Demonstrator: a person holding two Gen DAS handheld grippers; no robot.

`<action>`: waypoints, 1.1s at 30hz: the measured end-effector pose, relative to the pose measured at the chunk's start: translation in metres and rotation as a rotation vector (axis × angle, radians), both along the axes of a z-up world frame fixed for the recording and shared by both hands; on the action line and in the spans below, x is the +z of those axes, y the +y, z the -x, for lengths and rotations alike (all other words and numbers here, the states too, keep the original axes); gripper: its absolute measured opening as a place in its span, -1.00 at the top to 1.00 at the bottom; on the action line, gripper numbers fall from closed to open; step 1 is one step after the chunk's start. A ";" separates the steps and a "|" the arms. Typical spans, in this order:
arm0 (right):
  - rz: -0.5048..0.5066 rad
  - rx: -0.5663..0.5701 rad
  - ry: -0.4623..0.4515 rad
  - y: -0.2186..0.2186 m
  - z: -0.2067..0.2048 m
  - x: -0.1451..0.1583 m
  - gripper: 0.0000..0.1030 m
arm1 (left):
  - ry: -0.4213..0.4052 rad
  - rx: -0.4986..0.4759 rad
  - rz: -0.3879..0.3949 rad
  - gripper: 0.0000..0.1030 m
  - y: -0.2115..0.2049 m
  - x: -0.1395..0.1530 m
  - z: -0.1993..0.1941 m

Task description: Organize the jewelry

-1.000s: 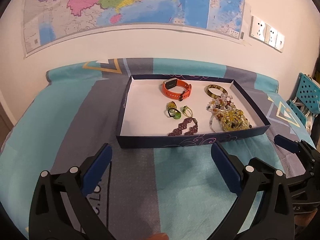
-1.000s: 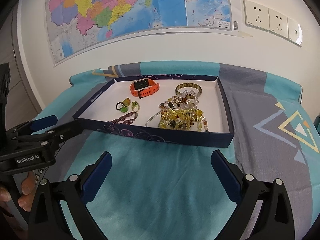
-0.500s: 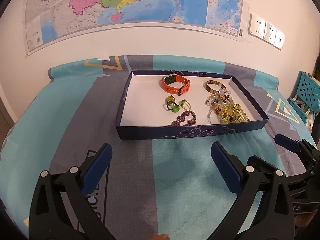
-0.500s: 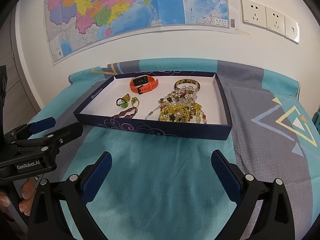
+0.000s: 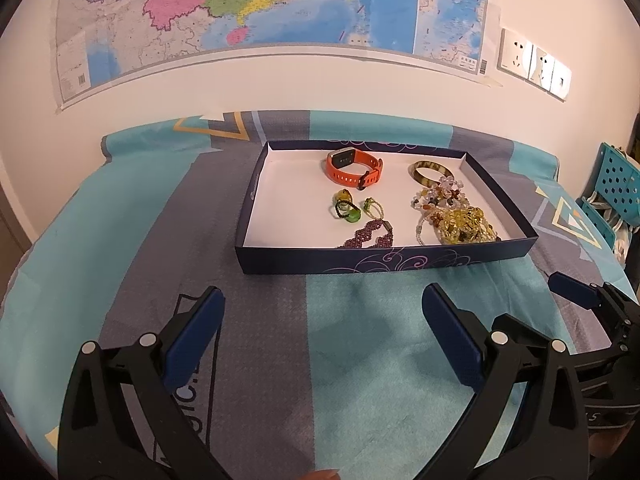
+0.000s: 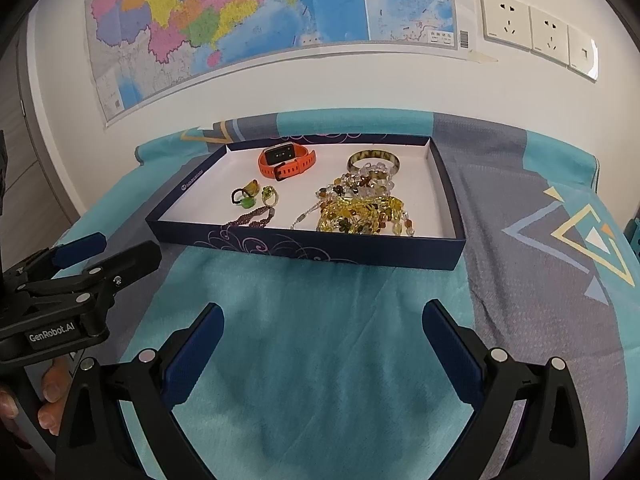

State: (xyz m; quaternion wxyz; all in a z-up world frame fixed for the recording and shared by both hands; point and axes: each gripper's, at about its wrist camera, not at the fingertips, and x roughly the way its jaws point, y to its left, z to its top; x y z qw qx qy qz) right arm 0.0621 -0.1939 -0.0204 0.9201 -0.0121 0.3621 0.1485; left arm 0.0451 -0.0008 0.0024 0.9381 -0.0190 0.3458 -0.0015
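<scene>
Here, the left gripper [image 5: 322, 322] and right gripper [image 6: 322, 334] both gaped wide and empty at the bottom of their frames, while the navy box [image 5: 380, 258] holding the orange watch [image 5: 354, 168] and beaded jewelry [image 5: 456, 216] sat mid-frame.

Bare cloth is seen on the tabletop [image 6: 320, 360] between both open tongs and the near wall of the dark blue box [image 5: 384, 258], so nothing blocks that approach. Inside the box, the left part of the white floor is left free. The right part is crowded by a heap of beaded strands [image 5: 456, 216], touching a bangle [image 5: 431, 171] behind. An orange watch [image 5: 354, 168], rings [image 5: 352, 208] and a woven bracelet [image 5: 368, 236] occupy the middle. The far side is closed by the wall [image 5: 280, 80].
</scene>
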 end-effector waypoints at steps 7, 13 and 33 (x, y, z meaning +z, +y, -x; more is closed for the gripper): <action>0.002 0.001 -0.001 0.001 0.002 0.000 -0.87 | -0.003 0.006 0.004 -0.89 0.002 0.000 0.002; 0.003 0.000 0.005 0.003 0.003 -0.002 -0.87 | 0.002 0.008 0.006 -0.89 0.002 -0.001 0.003; -0.002 0.004 0.012 0.005 0.003 -0.003 -0.87 | 0.000 0.003 0.007 -0.89 0.002 -0.002 0.005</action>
